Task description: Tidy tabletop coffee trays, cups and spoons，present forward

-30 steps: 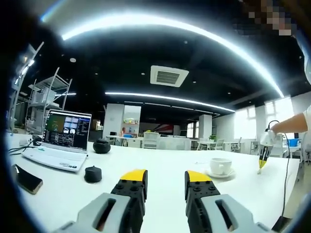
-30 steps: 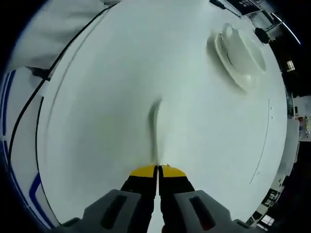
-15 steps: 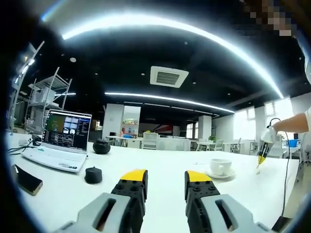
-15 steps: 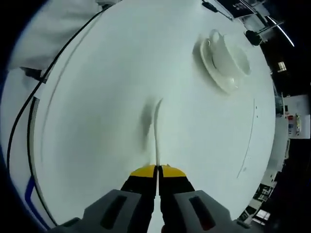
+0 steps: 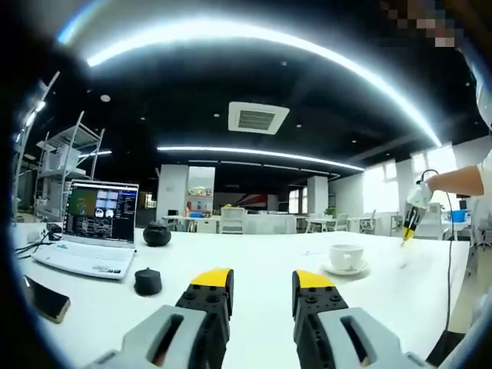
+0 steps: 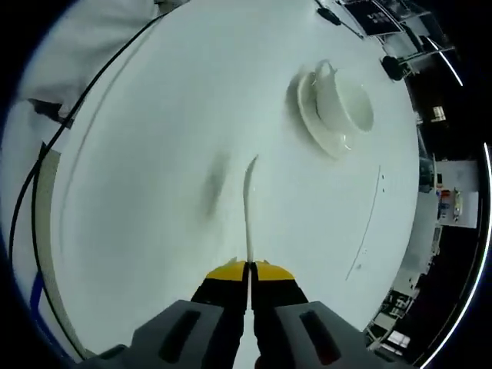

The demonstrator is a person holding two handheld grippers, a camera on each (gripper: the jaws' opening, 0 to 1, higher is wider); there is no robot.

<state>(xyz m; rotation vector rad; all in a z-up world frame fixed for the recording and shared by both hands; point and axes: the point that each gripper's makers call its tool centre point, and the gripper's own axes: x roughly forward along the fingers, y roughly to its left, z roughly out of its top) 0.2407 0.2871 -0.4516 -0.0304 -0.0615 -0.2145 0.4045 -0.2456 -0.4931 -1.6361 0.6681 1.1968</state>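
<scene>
A white cup (image 5: 345, 255) stands on a white saucer (image 5: 345, 270) at the right of the white table; in the right gripper view the same cup (image 6: 344, 98) and saucer (image 6: 321, 132) lie at the upper right. My right gripper (image 6: 249, 267) is shut on the handle of a white spoon (image 6: 248, 201), held above the table with its shadow to the left. In the left gripper view that right gripper (image 5: 411, 221) hangs in a hand above the table, right of the cup. My left gripper (image 5: 261, 278) is open and holds nothing, low over the table's near side.
An open laptop (image 5: 92, 231) sits at the left with a phone (image 5: 48, 298) in front of it. A small black round object (image 5: 147, 280) and a black pot (image 5: 157, 234) stand near the laptop. A black cable (image 6: 84, 96) runs along the table edge.
My right gripper has lifted the spoon off the table; the cup and saucer look smaller and farther. The left gripper view has tilted up slightly.
</scene>
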